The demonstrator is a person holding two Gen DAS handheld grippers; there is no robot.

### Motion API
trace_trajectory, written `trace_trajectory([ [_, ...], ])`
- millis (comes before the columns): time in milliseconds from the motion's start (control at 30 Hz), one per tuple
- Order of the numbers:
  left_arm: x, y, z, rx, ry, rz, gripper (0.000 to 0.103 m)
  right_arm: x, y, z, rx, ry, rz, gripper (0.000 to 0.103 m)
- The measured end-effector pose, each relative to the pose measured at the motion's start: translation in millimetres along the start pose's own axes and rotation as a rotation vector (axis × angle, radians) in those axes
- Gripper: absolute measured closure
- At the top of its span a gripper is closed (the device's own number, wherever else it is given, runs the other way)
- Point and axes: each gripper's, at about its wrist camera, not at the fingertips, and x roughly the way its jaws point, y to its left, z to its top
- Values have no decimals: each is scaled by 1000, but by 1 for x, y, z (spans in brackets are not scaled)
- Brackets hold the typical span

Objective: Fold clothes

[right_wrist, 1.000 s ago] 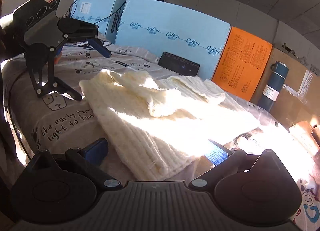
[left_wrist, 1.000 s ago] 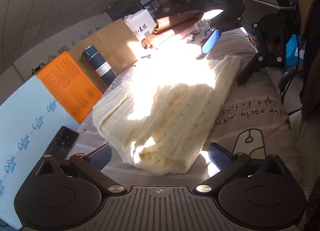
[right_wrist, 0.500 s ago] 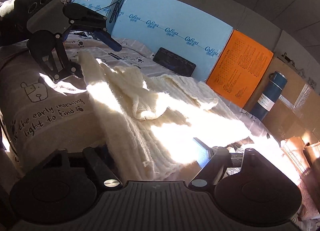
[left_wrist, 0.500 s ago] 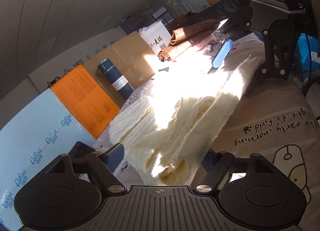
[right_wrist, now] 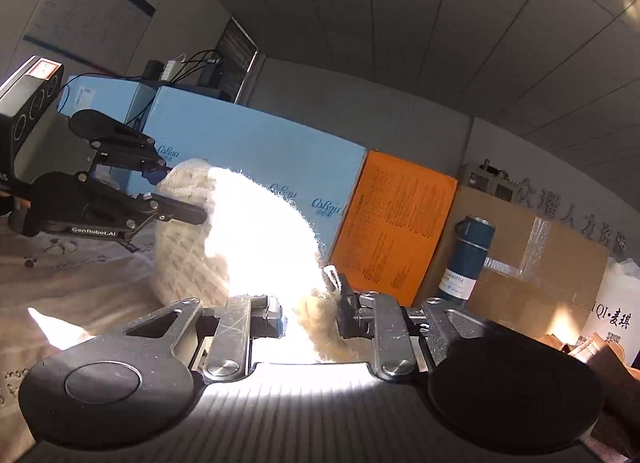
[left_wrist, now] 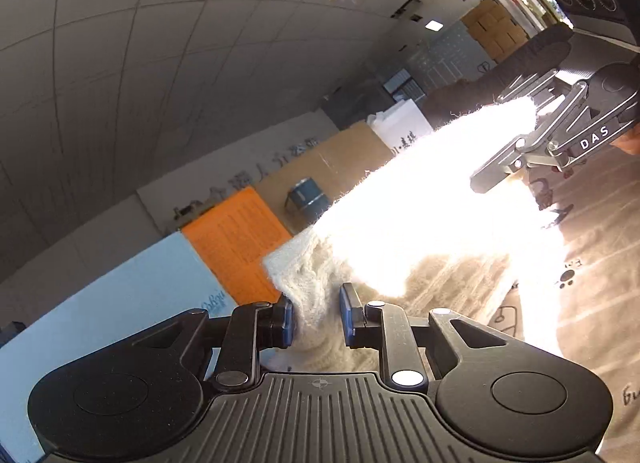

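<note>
Gripping one bunched edge of the cream cable-knit sweater [left_wrist: 308,283], the left gripper [left_wrist: 316,319] is tilting upward, its blue-padded fingers [left_wrist: 287,323] clamped against the wool on both sides. From there the knit is rising off the beige printed bedcover [left_wrist: 592,303] and stretching up toward the right, much of it washed out by glaring sunlight. At its far upper end the right gripper [left_wrist: 516,131] is reaching in from the right side of the left wrist view, pinching the other edge. In the right wrist view that same gripper [right_wrist: 310,319] is also angling upward, its jaws closed on a fold of the sweater [right_wrist: 188,259], which is hanging in a lifted, sagging curve between the two tools. Behind the garment are standing a pale blue foam board [right_wrist: 248,147], an orange printed panel [right_wrist: 396,219], a dark teal cylindrical bottle [right_wrist: 468,259] and a brown cardboard box [right_wrist: 540,263].
</note>
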Motion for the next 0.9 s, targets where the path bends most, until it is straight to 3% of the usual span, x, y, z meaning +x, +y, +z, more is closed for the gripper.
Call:
trace_trajectory([
  [67, 10, 4, 3, -20, -17, 30, 82, 15, -11, 8, 47, -46, -55, 83],
  [167, 36, 15, 6, -94, -7, 16, 82, 48, -27, 20, 74, -45, -114, 83],
  [333, 80, 32, 11, -219, 10, -9, 82, 85, -46, 36, 113, 9, -164, 84],
  [500, 123, 43, -4, -408, 88, -79, 81, 115, -69, 16, 274, 108, -224, 84],
  [600, 133, 49, -17, -480, 132, -66, 67, 135, -73, -5, 324, 186, -247, 84],
  [733, 131, 73, -35, -612, 196, -77, 38, 144, -83, -26, 386, 258, -291, 84],
  [800, 130, 83, -45, -686, 256, -124, 34, 150, -87, -32, 406, 289, -307, 84],
  [900, 140, 72, -48, -657, 334, -229, 30, 157, -90, -42, 417, 346, -328, 84],
])
